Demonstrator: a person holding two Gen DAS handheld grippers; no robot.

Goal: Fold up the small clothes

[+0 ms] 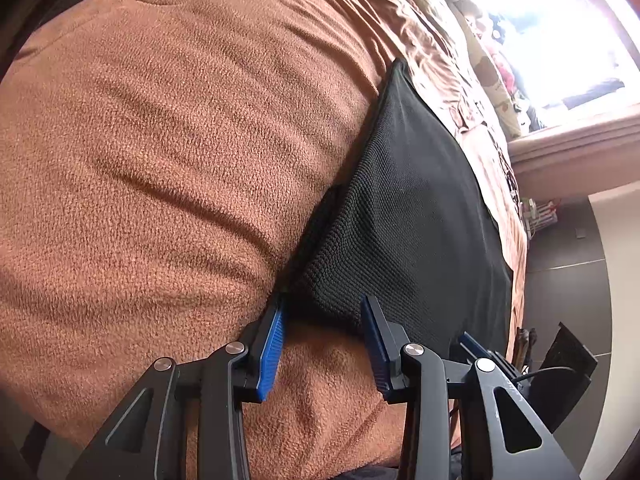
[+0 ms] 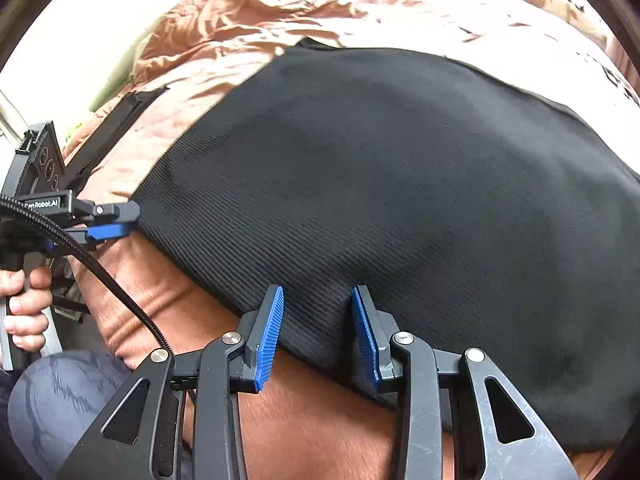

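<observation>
A black knit garment lies spread flat on a brown fleece blanket. In the left wrist view the garment runs away from me, its near corner between my fingers. My left gripper is open, its jaws around that near-left corner; it also shows in the right wrist view at the garment's left corner. My right gripper is open, its jaws straddling the garment's near edge, where the cloth sits between the blue pads. Neither gripper pinches the cloth.
The bed holds crumpled brown bedding and patterned pillows beyond the garment. A bright window and dark tiled floor lie off the bed's edge. The person's hand and knee are at the lower left.
</observation>
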